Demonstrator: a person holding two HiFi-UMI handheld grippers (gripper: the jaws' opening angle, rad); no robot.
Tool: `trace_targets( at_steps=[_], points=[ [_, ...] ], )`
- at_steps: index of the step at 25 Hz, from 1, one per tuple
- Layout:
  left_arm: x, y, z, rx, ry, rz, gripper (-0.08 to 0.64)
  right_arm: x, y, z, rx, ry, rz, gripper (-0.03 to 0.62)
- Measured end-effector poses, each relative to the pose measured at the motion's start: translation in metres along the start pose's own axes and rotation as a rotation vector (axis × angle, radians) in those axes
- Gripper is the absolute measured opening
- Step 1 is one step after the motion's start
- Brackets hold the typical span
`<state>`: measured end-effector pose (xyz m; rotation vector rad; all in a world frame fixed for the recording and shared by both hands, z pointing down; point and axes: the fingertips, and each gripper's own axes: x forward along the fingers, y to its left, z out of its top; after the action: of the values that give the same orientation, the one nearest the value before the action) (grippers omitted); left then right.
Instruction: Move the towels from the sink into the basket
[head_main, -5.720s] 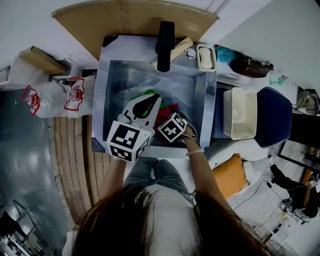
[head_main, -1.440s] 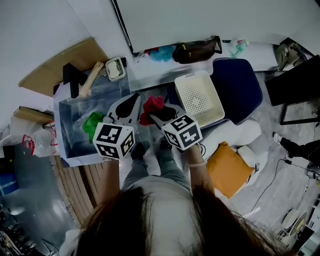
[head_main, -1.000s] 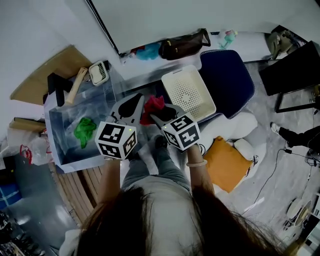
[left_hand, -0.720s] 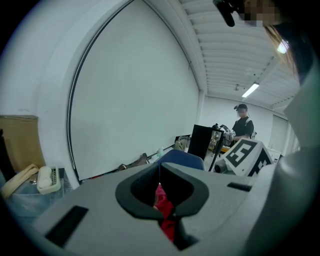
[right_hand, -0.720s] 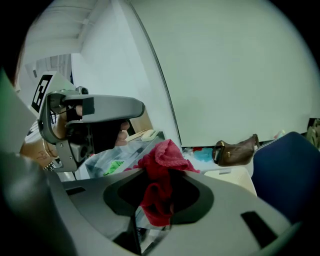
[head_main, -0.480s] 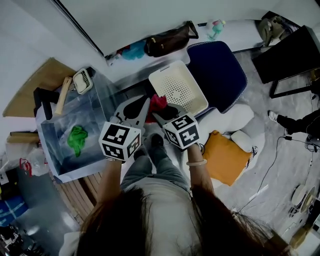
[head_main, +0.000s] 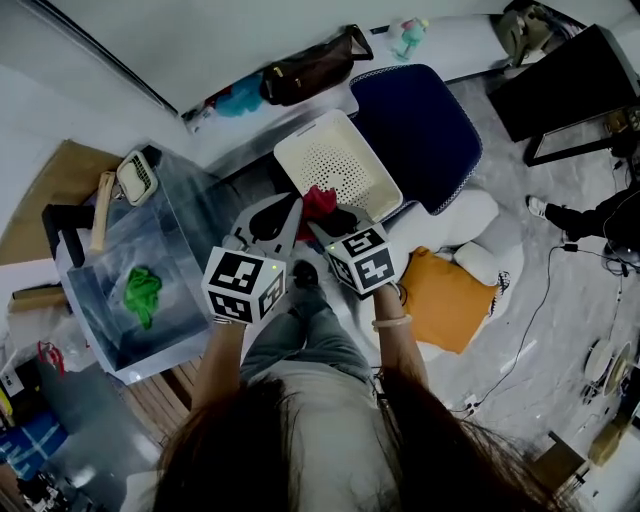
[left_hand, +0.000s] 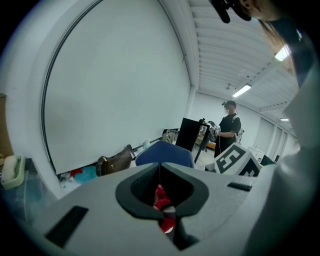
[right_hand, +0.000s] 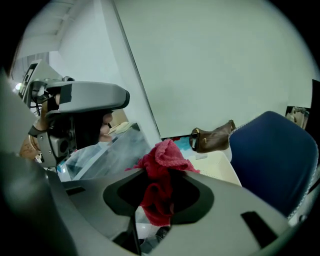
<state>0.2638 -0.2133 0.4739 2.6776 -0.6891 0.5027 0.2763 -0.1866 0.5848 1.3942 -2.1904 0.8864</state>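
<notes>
Crumpled red terry towel (head_main: 318, 199) is bunched up in the right gripper (head_main: 333, 222), pinched between its jaws, hanging just over the near corner of the white perforated plastic basket (head_main: 300, 152). A bright green towel (head_main: 141, 295) lies in a heap on the bottom of the shiny metal sink (head_main: 188, 226).
</notes>
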Motion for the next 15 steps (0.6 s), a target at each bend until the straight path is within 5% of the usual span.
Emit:
trace_targets(
  at_steps=[15],
  points=[
    [0.054, 0.015, -0.037, -0.033, 0.064, -0.051, 0.015, 0.048, -0.071, -0.055, 0.009, 0.115, -0.135, 0.147]
  ],
)
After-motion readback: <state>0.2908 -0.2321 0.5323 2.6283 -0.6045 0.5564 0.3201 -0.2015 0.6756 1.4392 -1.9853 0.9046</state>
